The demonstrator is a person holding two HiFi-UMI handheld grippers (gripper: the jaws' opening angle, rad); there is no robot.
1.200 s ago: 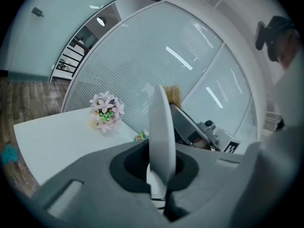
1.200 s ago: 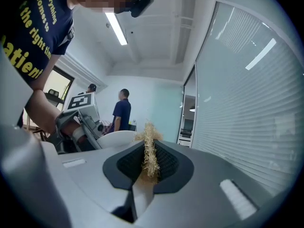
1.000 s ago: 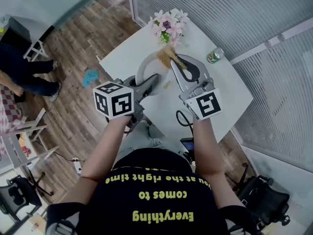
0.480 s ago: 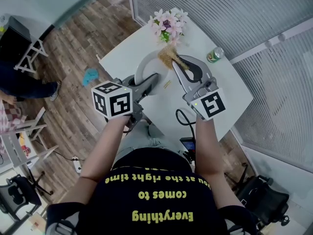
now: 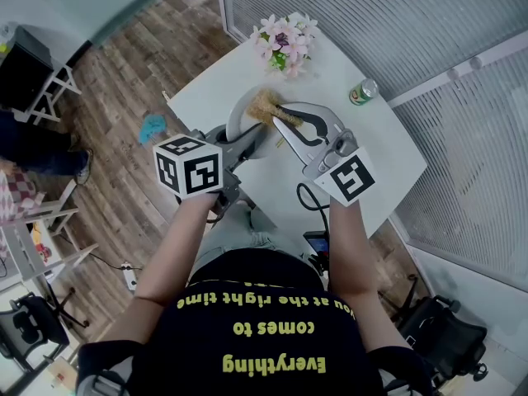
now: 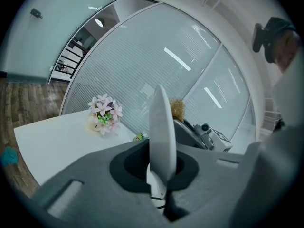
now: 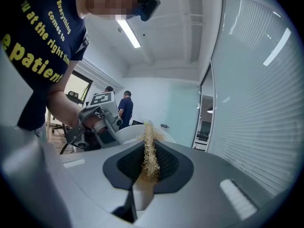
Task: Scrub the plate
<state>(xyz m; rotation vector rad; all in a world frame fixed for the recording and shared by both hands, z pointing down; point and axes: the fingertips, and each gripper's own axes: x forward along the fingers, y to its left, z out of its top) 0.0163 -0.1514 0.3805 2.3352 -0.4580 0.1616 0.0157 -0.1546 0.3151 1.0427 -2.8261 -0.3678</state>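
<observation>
Over a white counter (image 5: 375, 159), the left tool (image 6: 159, 177) clamps a white plate (image 6: 162, 127) by its rim, held on edge. The right tool (image 7: 145, 175) grips a straw-coloured scrubber (image 7: 150, 151) against the plate's face, near flowers (image 5: 285, 44) and a green can (image 5: 363, 92).

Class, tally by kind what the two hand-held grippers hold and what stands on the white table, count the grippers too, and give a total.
plate: 1
scrubber: 1
flower bunch: 1
green can: 1
grippers: 2 (left gripper shut on the plate, right gripper shut on the scrubber)
Total: 6
</observation>
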